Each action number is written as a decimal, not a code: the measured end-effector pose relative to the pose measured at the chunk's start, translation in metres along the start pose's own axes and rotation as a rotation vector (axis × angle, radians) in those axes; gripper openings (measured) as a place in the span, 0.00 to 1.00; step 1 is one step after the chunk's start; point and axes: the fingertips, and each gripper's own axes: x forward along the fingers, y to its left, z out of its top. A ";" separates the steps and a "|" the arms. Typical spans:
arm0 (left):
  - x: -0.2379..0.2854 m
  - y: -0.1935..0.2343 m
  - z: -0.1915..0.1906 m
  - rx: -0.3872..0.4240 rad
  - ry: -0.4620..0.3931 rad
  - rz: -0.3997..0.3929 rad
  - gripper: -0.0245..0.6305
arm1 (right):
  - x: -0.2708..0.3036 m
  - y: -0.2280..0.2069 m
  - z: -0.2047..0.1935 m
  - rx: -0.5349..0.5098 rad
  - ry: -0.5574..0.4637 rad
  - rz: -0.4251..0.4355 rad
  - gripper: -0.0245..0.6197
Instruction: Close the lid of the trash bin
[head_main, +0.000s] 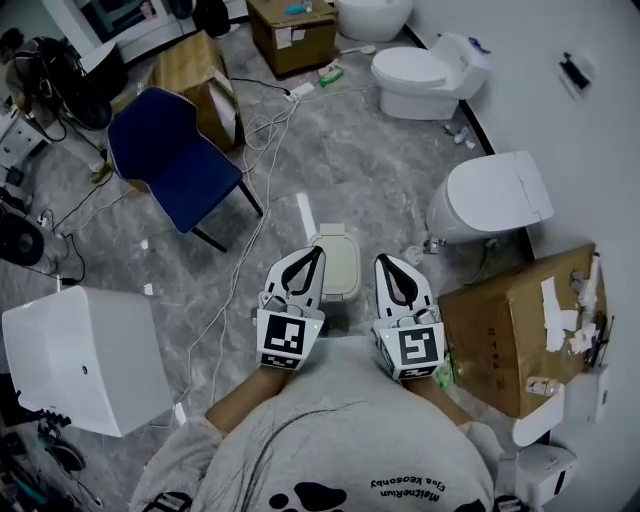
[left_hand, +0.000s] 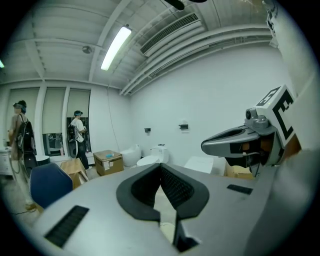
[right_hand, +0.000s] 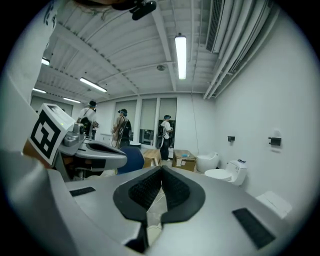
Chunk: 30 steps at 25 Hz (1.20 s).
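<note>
Trash bin (head_main: 341, 268) stands on the grey floor (head_main: 330, 170) just ahead of the person, seen from above between the tips of the two grippers and well below them. Its cream lid (head_main: 339, 255) looks to lie flat over the body, so by my reckoning the closing is done or very nearly so.

If anything is left, it is a check that the lid has seated all round. I would come straight down with one closed tip onto the front of the lid and press gently. A small bin like this probably weighs little and could skid or tip under a sideways shove. A white cable (head_main: 243, 262) runs along the floor just to the bin's left, so any approach is better made from directly above than from that side.

The left gripper (head_main: 318, 251) and the right gripper (head_main: 383, 261) are held up in front of the chest, side by side and pointing nearly level out across the room. On each, the ribbed fingers (left_hand: 172, 187) meet at the tips with nothing caught between them. Neither gripper touches the bin or anything else.
</note>
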 end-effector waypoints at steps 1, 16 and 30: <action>-0.003 -0.003 0.003 0.004 -0.010 0.004 0.07 | -0.005 0.000 0.006 0.017 -0.021 -0.001 0.09; -0.015 -0.022 -0.014 -0.003 0.009 0.004 0.07 | -0.023 0.013 -0.003 -0.022 -0.100 0.045 0.09; -0.021 -0.035 -0.023 -0.020 0.012 0.003 0.07 | -0.031 0.015 -0.010 -0.039 -0.102 0.073 0.09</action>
